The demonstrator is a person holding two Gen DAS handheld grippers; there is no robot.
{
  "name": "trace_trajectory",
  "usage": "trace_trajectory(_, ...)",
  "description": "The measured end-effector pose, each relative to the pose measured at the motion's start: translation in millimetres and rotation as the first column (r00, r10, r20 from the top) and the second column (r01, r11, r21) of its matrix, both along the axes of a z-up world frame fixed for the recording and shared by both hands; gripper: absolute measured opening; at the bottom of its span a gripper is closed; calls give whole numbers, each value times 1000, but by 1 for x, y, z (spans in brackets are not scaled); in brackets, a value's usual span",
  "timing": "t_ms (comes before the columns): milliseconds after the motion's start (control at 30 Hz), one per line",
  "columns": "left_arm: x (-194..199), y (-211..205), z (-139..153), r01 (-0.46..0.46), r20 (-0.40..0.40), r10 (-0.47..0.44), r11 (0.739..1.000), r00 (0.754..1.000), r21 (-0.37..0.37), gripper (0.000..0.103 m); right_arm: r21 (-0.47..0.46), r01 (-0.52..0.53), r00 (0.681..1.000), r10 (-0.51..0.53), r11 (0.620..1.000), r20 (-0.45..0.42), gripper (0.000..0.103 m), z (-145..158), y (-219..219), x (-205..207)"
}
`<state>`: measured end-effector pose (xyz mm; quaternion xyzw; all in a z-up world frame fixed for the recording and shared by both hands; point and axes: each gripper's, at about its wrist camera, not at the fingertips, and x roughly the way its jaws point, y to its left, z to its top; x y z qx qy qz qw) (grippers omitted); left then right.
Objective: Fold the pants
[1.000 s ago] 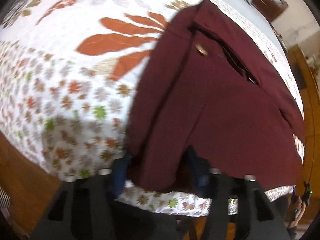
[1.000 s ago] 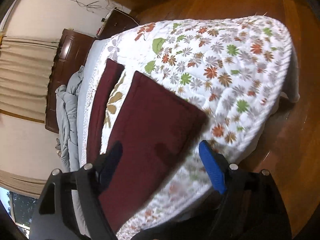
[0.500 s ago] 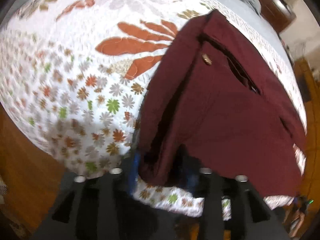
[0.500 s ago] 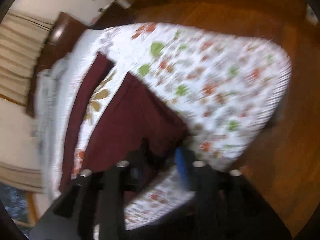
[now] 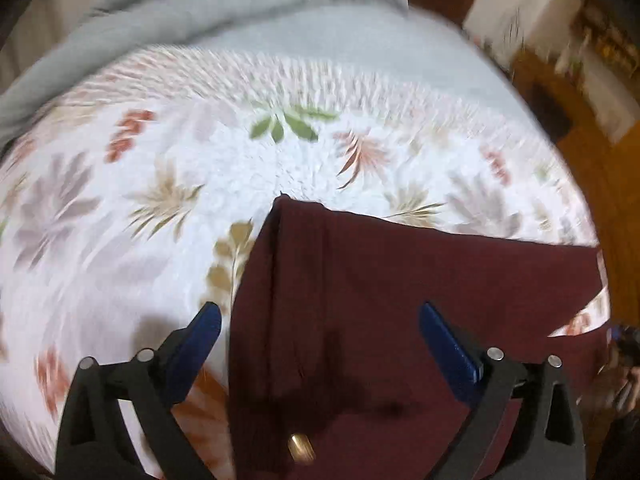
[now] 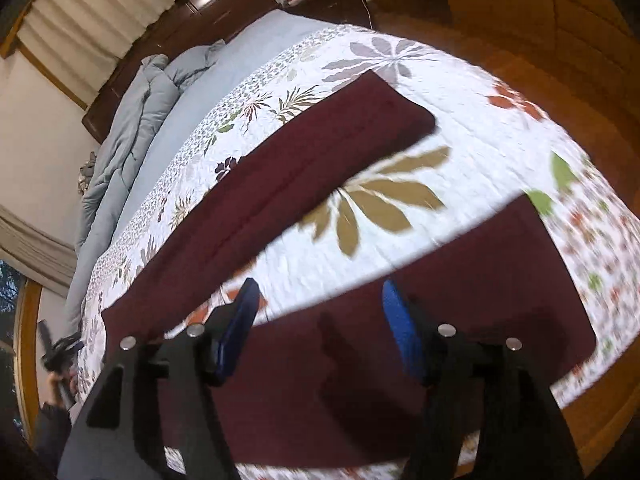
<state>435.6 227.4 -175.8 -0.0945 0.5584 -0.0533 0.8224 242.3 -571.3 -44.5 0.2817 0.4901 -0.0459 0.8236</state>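
Observation:
Dark maroon pants (image 5: 380, 300) lie flat on a floral quilt (image 5: 140, 200) on a bed. In the left wrist view my left gripper (image 5: 320, 322) is open above the waist end, with a brass button (image 5: 301, 447) near the bottom edge. In the right wrist view the two legs are spread apart: one leg (image 6: 280, 176) runs diagonally further away, the other leg (image 6: 460, 292) lies under my right gripper (image 6: 318, 300), which is open and holds nothing.
A grey duvet (image 6: 132, 120) is bunched at the head of the bed, next to a dark wooden headboard (image 6: 192, 12). Wooden floor (image 6: 540, 20) surrounds the bed. The quilt's edge drops off at the right (image 6: 600, 264).
Both grippers were shut on the pants half a second ago. Both have let go, opened and lifted above the cloth. The pants now lie spread flat with legs apart.

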Motion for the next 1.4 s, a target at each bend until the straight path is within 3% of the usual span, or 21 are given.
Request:
trace_trajectory(100,52,0,-45,45,-108,-44,999,993,6,99,19,-18,1000,18,1000,-8,66,3,-3,8)
trace_trajectory(233,59,8,-85,103,-159,-107,994,981,-37,99,65,-63,998,63,996,2,75,8,-19,23)
trace_trajectory(267,59,8,-89,114,-147,-116,993,982,-18,97,79,-63,998,63,995,0,76,7,-27,29)
trace_trajectory(367,58,18,-89,28,-117,-31,999,993,-27,85,70,12,998,-7,998,-62,80,-2,-61,50)
trace_trajectory(467,58,27,-88,-68,-102,61,995,993,-67,75,163,123,988,-106,979,-110,80,-25,-92,61)
trace_trajectory(533,55,26,-89,-72,-99,67,996,993,-52,73,213,190,977,-164,958,-134,80,-41,-103,62)
trace_trajectory(667,58,19,-87,-93,-98,89,995,991,-40,58,238,213,977,-200,948,-77,79,-48,-105,64)
trace_trajectory(700,60,17,-86,-94,-96,90,995,991,-34,56,254,215,977,-205,943,-65,67,-50,-107,66)
trace_trajectory(733,61,16,-86,-99,-92,97,995,991,-28,52,285,201,980,-191,937,-60,23,-53,-108,68)
trace_trajectory(767,62,14,-84,-107,-89,104,994,991,-26,46,272,214,977,-209,938,-46,4,-49,-108,66)
trace_trajectory(867,61,13,-83,-136,-97,131,989,987,-50,37,188,193,981,-192,963,-23,4,-28,-102,56)
trace_trajectory(967,63,16,-87,-157,-118,149,986,982,-61,38,134,214,973,-199,968,-117,4,-45,-108,47)
trace_trajectory(1067,65,11,-86,-124,-101,120,992,988,-35,42,109,177,981,-167,978,-96,10,-49,-111,51)
trace_trajectory(1133,64,10,-84,-104,-85,100,994,991,-39,46,104,140,984,-127,985,-123,26,-43,-112,55)
trace_trajectory(1200,64,14,-83,-107,-76,102,992,992,-66,52,31,147,981,-141,989,-131,44,-22,-125,54)
trace_trajectory(1267,63,20,-85,-109,-62,102,987,993,-114,57,-4,142,987,-142,990,-69,50,-2,-139,57)
trace_trajectory(1333,63,23,-87,-110,-44,104,983,994,-145,61,91,90,996,-88,992,-31,55,4,-154,78)
trace_trajectory(1400,63,24,-88,-116,-32,112,978,993,-173,65,134,16,999,-9,991,-53,64,-5,-156,110)
